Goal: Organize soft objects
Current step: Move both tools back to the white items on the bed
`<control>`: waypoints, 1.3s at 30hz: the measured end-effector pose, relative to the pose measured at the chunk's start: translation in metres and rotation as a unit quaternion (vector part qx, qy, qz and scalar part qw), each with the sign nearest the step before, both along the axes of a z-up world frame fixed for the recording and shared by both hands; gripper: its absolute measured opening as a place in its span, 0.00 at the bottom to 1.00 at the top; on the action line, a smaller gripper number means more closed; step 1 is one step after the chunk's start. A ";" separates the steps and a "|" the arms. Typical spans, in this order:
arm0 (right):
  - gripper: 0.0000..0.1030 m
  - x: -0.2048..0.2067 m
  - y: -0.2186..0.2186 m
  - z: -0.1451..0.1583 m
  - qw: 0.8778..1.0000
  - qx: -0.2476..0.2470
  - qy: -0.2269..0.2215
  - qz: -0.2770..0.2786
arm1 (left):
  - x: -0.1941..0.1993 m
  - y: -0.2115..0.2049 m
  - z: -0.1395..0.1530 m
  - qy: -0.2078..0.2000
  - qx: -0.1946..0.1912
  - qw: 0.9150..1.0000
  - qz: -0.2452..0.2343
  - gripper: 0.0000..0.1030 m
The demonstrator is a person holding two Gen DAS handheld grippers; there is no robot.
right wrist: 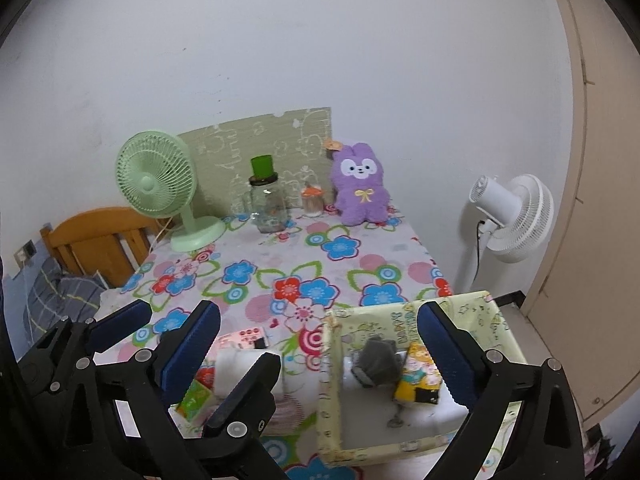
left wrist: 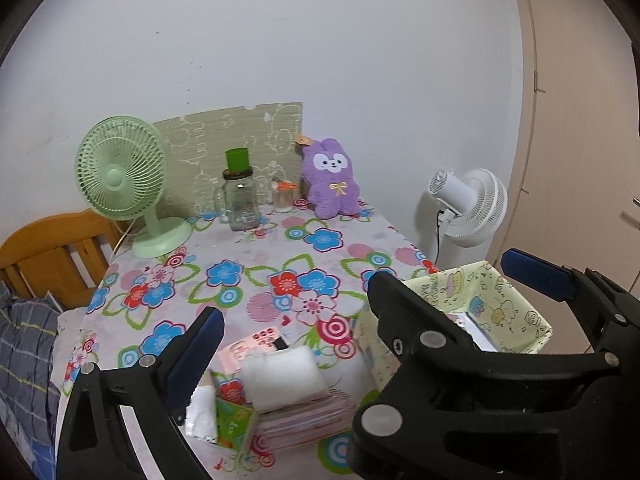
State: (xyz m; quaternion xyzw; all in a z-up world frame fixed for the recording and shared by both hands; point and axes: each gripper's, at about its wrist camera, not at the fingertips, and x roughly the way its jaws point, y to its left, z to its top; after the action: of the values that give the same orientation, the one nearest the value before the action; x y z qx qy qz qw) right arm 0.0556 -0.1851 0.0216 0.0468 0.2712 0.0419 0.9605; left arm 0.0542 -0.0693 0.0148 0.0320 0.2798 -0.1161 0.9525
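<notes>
A table covered in a flowered cloth was seen from both wrist views, pushed against a white wall. A yellow-green patterned storage box sat at the table's near right corner, open at the top. Inside it, a grey soft item and a yellow printed pouch were already lying on a white layer, touching each other. Just left of the box, a white folded soft pad rested on a pile of pink and green packets; this pile was not yet sorted.

At the far edge a purple plush rabbit was propped upright against the wall, beside a small orange-topped jar and a glass jar with a green cup on its lid. A green desk fan stood at far left; a white floor fan was off the table to the right.

The left gripper was held spread wide and empty, one finger over the pile and the other over the box. The right gripper was likewise parted, nothing between its fingers, hovering above the box's left wall.

The step was judged to be between placements: some items binned, the pad next. A descent onto the white pad by the left gripper would be needed, with a gentle squeeze since it looked compressible, then a short carry rightward over the box wall.
</notes>
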 end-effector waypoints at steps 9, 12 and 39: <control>0.99 0.001 0.028 -0.007 1.000 -0.007 0.002 0.024 | -0.001 0.028 -0.008 0.006 -0.005 1.000 0.022 0.99; 0.99 0.001 0.035 -0.012 1.000 -0.005 0.000 0.023 | 0.001 0.036 -0.013 0.014 -0.010 1.000 0.024 0.99; 0.92 0.014 0.087 -0.074 0.997 -0.004 0.037 0.068 | 0.009 0.085 -0.077 0.067 -0.019 0.995 0.068 0.96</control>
State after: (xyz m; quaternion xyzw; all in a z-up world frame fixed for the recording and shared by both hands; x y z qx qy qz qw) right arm 0.0701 -0.0984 -0.0520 0.0260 0.3090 0.1048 0.9449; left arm 0.0631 0.0155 -0.0623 -0.0131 0.3419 -0.0583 0.9378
